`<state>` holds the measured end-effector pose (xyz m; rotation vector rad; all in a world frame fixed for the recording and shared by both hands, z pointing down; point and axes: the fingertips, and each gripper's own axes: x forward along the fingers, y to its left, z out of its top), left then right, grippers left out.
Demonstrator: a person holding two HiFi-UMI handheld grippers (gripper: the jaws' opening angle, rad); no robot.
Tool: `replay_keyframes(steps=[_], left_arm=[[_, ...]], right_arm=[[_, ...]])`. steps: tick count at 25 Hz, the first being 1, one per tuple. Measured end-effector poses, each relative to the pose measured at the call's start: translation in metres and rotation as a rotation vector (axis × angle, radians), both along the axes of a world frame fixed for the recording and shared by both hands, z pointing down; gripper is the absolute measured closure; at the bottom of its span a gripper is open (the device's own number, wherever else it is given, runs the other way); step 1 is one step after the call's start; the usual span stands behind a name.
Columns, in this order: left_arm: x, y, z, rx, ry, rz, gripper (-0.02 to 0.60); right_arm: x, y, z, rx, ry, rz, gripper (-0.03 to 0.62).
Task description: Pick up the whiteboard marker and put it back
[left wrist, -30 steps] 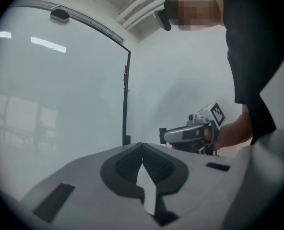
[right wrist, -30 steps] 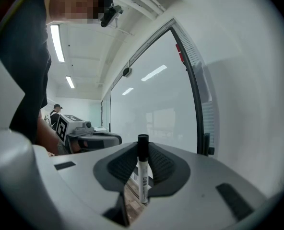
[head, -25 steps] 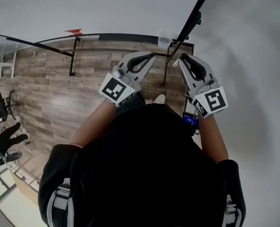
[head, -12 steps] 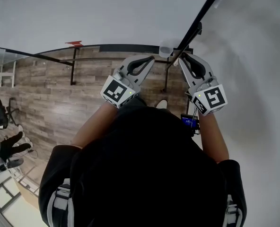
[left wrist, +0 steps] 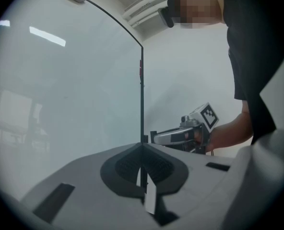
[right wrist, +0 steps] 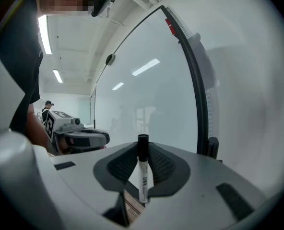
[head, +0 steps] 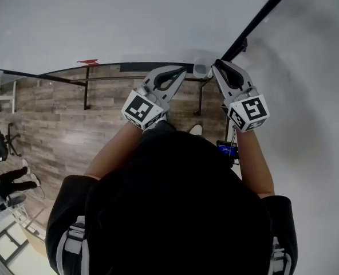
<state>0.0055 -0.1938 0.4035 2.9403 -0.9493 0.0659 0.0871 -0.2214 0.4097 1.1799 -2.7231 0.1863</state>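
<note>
- Plainly pinched in the right gripper: the whiteboard marker, upright between the two dark pads.
- Black cap topmost, poking just above the jaw tips; white printed barrel running down into the gap.
- Jaws partway apart, pressed on the barrel from both sides.
- In the head view, right gripper held out ahead at the right, tips near the lower right corner of the whiteboard, close beside its black frame; marker too small to pick out there.
- Left gripper pressed together, tips meeting in a point, nothing between the pads; only a thin pale sliver showing through the slot lower down.
- In the head view, left gripper just beside the right one, both pointing toward the board's lower edge, tips near each other but apart.
- Marker off to the right of the left gripper, not touching it.
- From the left gripper view: right gripper side-on at the right, beyond the black frame, held in a hand.
- From the right gripper view: left gripper low at the left, about level with the marker; glossy whiteboard ahead with ceiling lights reflected in it.
- Underfoot, wood-pattern floor.
</note>
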Motion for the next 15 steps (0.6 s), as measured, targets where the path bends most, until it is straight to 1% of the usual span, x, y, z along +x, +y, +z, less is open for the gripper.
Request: replay_keyframes(steps=[4, 8, 11, 15], left_arm=[[-0.002, -0.015, 0.002, 0.005, -0.005, 0.018, 0.578], [-0.002, -0.024, 0.013, 0.008, -0.007, 0.033, 0.577], [-0.003, -0.029, 0.023, -0.005, 0.000, 0.047, 0.578], [-0.001, -0.036, 0.035, -0.006, -0.013, 0.055, 0.578]], right_arm=[[-0.003, -0.021, 0.011, -0.019, 0.020, 0.027, 0.530], [-0.007, -0.033, 0.029, -0.050, 0.035, 0.040, 0.530], [-0.011, -0.041, 0.041, -0.071, 0.039, 0.051, 0.529], [-0.014, -0.050, 0.055, -0.085, 0.051, 0.059, 0.530]])
